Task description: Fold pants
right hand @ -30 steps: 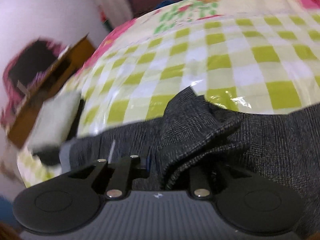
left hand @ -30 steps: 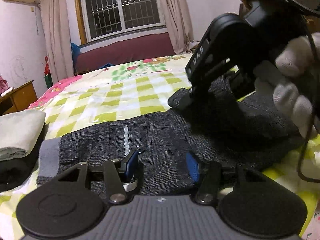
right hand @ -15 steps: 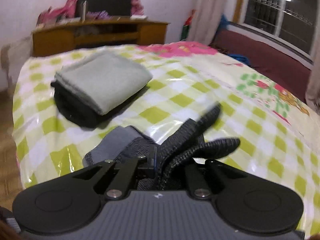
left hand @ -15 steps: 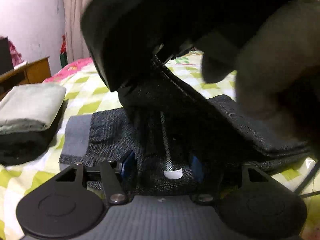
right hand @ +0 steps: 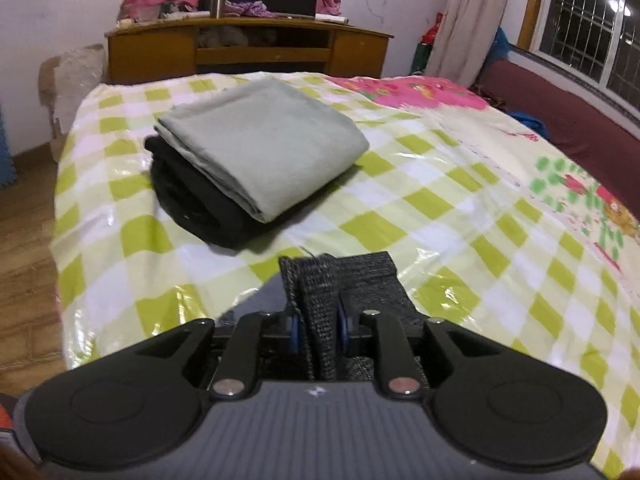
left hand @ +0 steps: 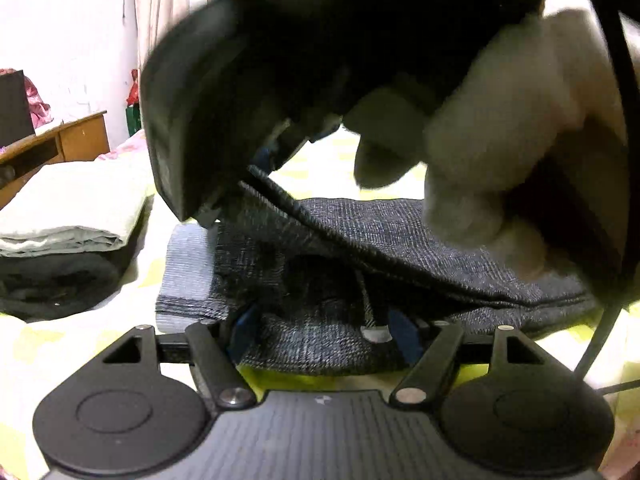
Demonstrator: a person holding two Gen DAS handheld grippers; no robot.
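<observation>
The pants [left hand: 420,240], dark grey woven cloth with a paler grey waistband, lie on the bed [right hand: 440,184] near its front edge, partly doubled over. The right tool [right hand: 318,330] is closed on a bunched hem of the pants, the cloth pinched between its blue pads and standing up past the fingertips. In the left wrist view that same tool, held in a white-gloved hand [left hand: 500,128], hangs above the waistband end with the lifted layer running down from it to the part lying flat on the bed.

The left tool [left hand: 320,334] sits low at the near edge of the pants with its fingers spread, cloth lying between them. Nothing shows it clamped, so it reads as open, resting over the bottom layer.

Beyond the pants, toward the bed's far left corner, sits a stack [right hand: 256,160] of folded clothes, pale green on black.

The cloth looks soft and limp but fairly thick: it sags between the held point and the bed, and folds rather than holding shape. It seems light enough for one tool to carry. A hem or seam gives the firmest hold, since several layers bunch there. A single pinch lets the free corners droop, so the lifted end will likely need laying down flush with the waistband while the left tool pins the lower layer.
</observation>
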